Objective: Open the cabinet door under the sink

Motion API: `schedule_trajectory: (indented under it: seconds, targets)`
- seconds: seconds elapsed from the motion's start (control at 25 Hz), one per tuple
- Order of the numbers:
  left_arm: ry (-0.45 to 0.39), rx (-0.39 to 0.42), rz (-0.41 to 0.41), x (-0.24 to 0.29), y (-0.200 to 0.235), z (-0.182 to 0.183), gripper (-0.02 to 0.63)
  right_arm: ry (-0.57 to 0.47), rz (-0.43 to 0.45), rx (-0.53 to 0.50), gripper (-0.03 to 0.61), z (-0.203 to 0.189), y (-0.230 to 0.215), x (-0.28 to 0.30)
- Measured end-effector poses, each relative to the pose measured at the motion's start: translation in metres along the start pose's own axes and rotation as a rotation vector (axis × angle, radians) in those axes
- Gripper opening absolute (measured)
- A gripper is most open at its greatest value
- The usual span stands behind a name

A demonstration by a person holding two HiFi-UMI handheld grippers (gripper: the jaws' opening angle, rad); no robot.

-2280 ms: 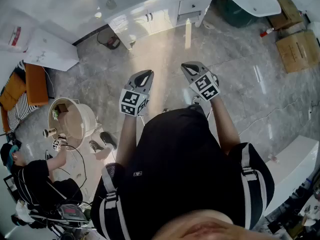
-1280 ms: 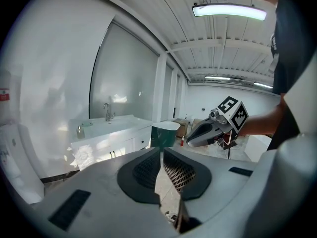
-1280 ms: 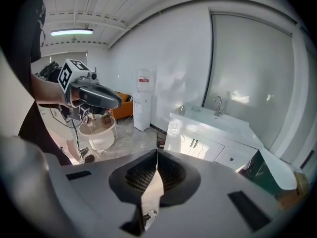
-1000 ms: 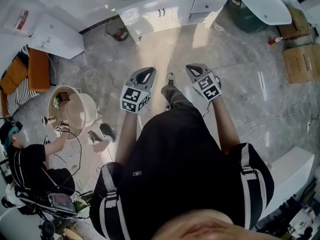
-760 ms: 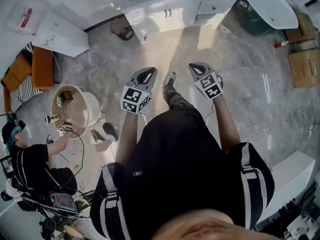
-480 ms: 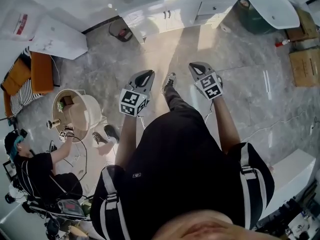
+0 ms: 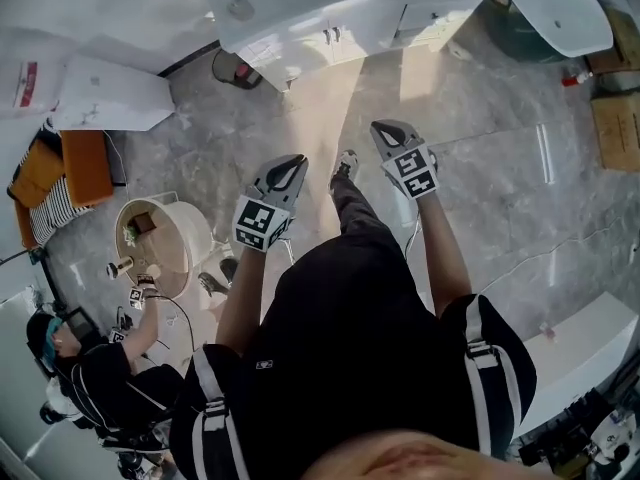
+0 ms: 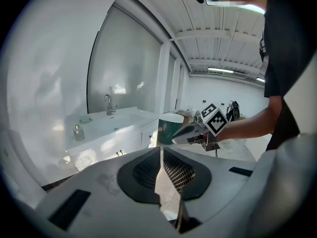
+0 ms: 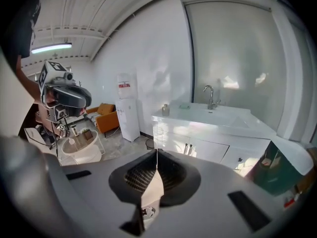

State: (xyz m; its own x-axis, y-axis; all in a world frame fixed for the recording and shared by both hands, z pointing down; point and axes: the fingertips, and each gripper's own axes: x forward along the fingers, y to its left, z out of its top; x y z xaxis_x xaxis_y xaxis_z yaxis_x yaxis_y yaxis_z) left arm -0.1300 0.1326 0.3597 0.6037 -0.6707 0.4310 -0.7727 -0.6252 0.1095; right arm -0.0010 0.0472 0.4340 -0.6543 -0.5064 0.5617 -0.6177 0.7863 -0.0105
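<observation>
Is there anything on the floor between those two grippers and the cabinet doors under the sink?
Nothing visible. Only bare floor lies between the left gripper, the right gripper and the cabinet doors. A dark bin stands beside the cabinet, off the path.

person stepped nearer the sink cabinet (image 7: 330,36), one shoe (image 7: 346,162) forward, left tongs (image 7: 288,168) lower in view

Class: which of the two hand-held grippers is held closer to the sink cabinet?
The right hand-held gripper: it reaches further forward towards the sink cabinet, while the left hand-held gripper is held further back.
</observation>
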Motion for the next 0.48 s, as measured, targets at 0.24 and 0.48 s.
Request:
schedule_trajectory:
  seconds: [0.24, 0.48]
  targets:
    - [0.039, 0.016, -0.008, 0.029, 0.044, -0.006, 0.028, 0.014, -0.030, 0.065, 0.060, -0.009, -0.036, 0.049]
    - [0.075, 0.058, -0.030, 0.055, 0.081, -0.011, 0.028, 0.017, -0.048, 0.087, 0.060, -0.013, -0.062, 0.088]
